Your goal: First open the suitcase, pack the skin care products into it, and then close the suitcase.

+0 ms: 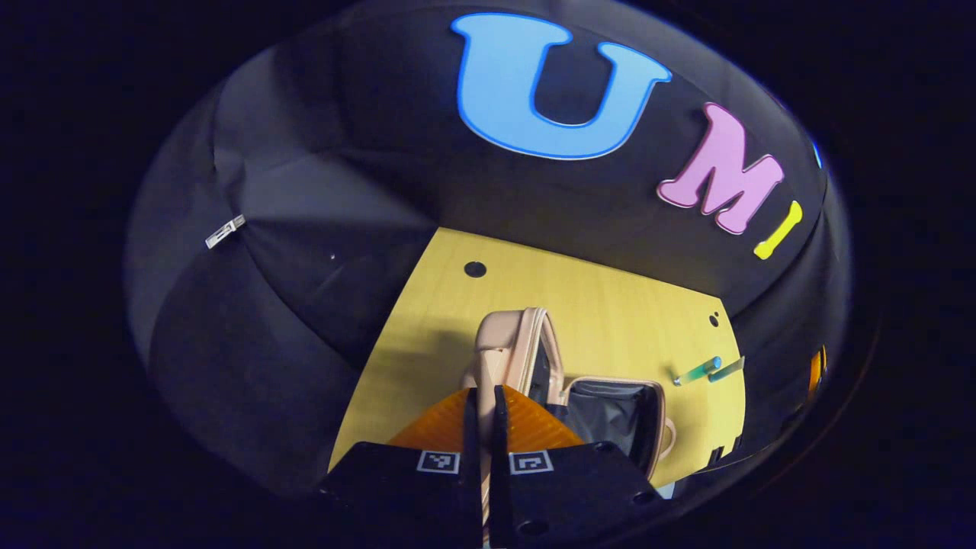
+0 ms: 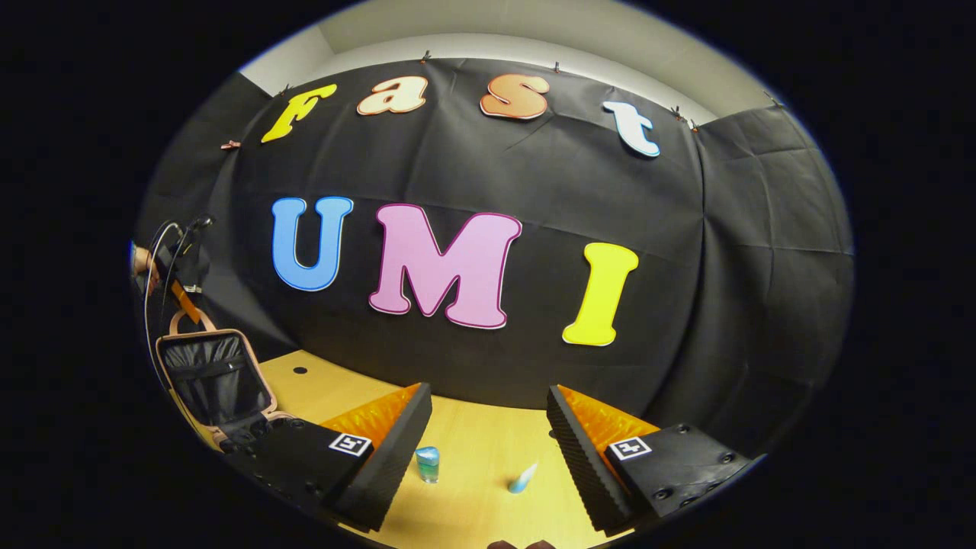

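Observation:
The beige suitcase stands open on the yellow table, its dark lining showing. My left gripper is shut on the edge of the raised lid. In the right gripper view the raised lid stands at the far left, with the left gripper and a hand at its top. My right gripper is open, low over the table. A small blue bottle stands between its fingers, near the left one. A pale tube lies beside it. Both products lie right of the suitcase.
The black cloth wall closes off the back and sides of the table. Small dark holes mark the tabletop near its far edge. Cables hang by the hand at the left.

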